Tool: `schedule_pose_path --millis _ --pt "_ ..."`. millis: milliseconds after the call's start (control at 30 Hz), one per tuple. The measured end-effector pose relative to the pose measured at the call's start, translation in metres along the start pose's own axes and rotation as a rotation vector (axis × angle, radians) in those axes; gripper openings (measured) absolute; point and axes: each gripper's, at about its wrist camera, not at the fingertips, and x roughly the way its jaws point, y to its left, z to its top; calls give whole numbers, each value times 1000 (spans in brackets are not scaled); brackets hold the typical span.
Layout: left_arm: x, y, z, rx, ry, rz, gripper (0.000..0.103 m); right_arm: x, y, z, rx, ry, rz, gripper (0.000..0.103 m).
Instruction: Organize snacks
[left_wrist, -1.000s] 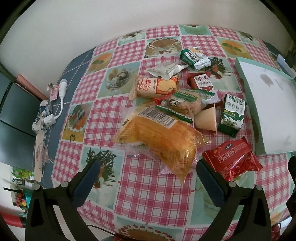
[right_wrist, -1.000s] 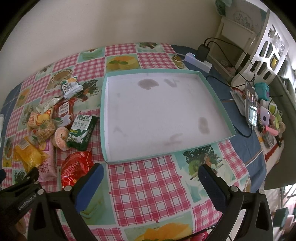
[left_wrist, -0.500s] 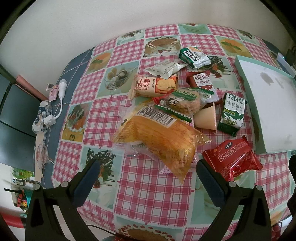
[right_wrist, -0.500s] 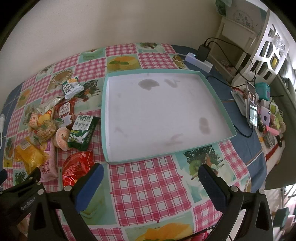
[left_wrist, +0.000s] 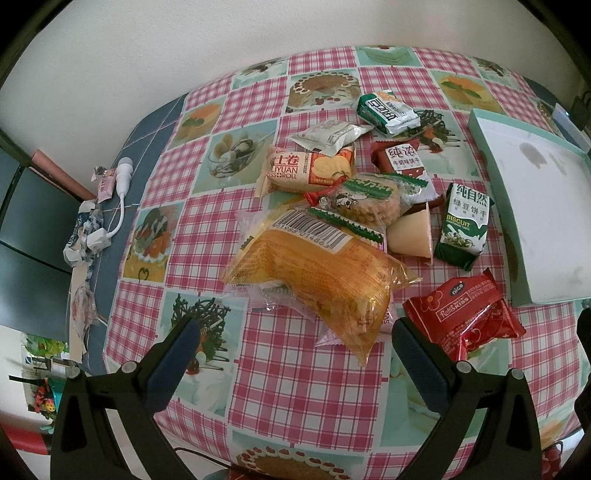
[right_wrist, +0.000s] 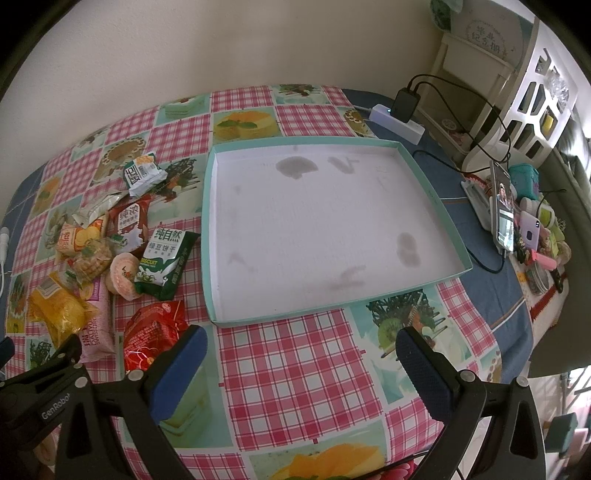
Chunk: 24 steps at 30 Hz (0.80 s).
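Orange bag: largest of the snacks, orange bag (left_wrist: 325, 280) lies tilted on top of the pile, barcode end towards the wall, just ahead of the left tool
Snack pile: on the left part of the tabletop, beside the tray's left wall, none of it inside the tray
Red packet: red packet (left_wrist: 465, 314) lies nearest the tray's near corner, close to the left tool's right finger
Green biscuit pack: green biscuit pack (left_wrist: 465, 225) lies just beside the tray wall, touching the cone-shaped snack (left_wrist: 412, 236)
Round cookie pack: round cookie pack (left_wrist: 365, 199) rests in the middle of the pile, partly over the swiss roll pack (left_wrist: 306, 173)
Far packets: dark red pack (left_wrist: 400, 158), silver wrapper (left_wrist: 328, 134) and green and white pack (left_wrist: 388, 110) lie towards the wall
Tray: teal-rimmed tray (right_wrist: 207, 236) with a white stained floor holds no snacks
Left tool: left tool (left_wrist: 291, 345) hovers over the near edge of the pile, fingers spread wide, holding nothing
Right tool: right tool (right_wrist: 301, 350) hangs over bare cloth just in front of the tray, fingers wide apart, holding nothing
Tabletop: tabletop (right_wrist: 306, 373) is covered with a pink checked cloth with dessert pictures
Surroundings: power strip (right_wrist: 399, 120) with a black charger sits behind the tray; a phone (right_wrist: 502, 214) stands to its right
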Motion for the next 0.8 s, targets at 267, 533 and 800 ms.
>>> schedule_pose_path --millis 267,533,800 --pt "0 0 0 1 0 0 103 0 0 0 0 0 0 103" --pt "0 0 -1 -1 1 0 103 0 0 0 -1 1 0 103" --pt "18 31 -2 -193 77 -55 103 5 12 -2 -26 36 131 103"
